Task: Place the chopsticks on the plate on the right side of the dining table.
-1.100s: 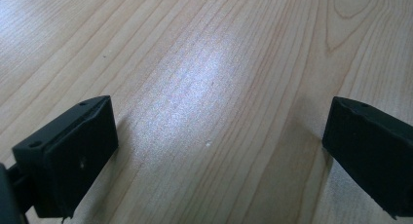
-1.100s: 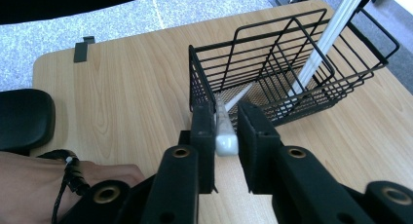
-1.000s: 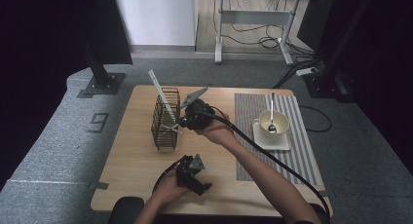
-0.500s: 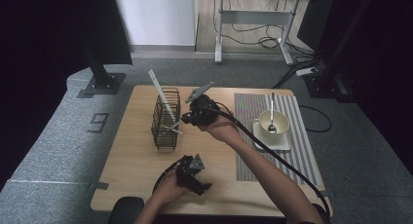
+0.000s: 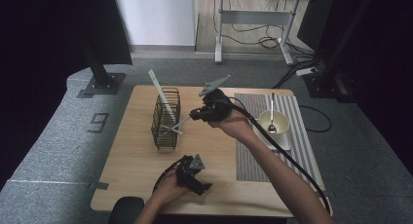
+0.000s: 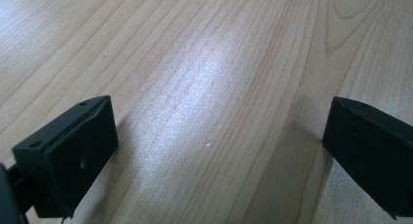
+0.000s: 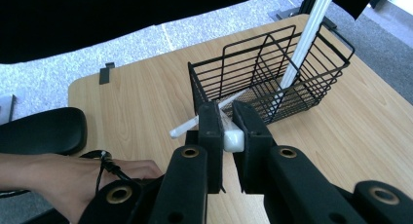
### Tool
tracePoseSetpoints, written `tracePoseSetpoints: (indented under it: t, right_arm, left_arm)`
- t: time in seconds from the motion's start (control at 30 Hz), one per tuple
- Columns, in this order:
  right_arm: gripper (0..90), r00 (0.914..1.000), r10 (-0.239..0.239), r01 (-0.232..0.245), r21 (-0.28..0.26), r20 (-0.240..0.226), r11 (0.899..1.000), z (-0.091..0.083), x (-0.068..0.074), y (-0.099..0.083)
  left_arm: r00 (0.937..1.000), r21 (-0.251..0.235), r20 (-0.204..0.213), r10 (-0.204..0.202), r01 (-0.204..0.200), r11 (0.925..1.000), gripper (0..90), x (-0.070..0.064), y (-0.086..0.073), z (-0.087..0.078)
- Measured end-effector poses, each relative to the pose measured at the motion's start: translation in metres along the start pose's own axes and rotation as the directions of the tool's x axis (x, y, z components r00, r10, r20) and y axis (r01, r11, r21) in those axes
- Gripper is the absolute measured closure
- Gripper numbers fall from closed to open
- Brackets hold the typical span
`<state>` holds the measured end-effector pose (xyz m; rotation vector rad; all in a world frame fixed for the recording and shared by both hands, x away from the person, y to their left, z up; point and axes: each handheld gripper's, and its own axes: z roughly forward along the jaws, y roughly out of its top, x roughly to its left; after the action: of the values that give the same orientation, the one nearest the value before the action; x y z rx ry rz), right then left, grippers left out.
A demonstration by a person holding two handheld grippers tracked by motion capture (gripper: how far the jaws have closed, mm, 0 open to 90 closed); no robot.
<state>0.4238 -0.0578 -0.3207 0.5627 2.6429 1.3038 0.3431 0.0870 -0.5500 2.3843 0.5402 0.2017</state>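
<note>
Right gripper view shows the right claw (image 7: 227, 131) clamped on a white stick (image 7: 233, 139), apparently plastic, entering the wire basket (image 5: 165, 118) mid-worktop. Left claw (image 6: 214, 151) gapes wide, empty, near the front edge.

baskets 1 (image 5: 165, 118) | white sticks 2 (image 5: 157, 86) | bowls 1 (image 5: 274, 122) | spoons 1 (image 5: 272, 118)

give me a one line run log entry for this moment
right claw: shut on white stick, tip at wire basket | left claw: open, over bare table | second stick: leaning in basket
</note>
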Motion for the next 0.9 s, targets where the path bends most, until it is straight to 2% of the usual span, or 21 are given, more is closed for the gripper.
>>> tracePoseSetpoints:
  t: [0.33, 0.9]
  right_arm:
    - [81.9, 0.9997, 0.024, -0.024, -0.024, -0.009, 0.999, -0.023, -0.005, -0.002]
    - [81.9, 0.9986, 0.043, -0.04, -0.093, 0.031, 0.995, -0.079, -0.012, 0.003]
  left_arm:
    - [1.0, 0.0, 0.001, 0.002, -0.002, 1.0, 0.0, 0.0, 0.0, 0.0]
    - [1.0, -0.001, 0.0, 0.001, -0.001, 1.0, 0.0, 0.0, 0.0, 0.0]
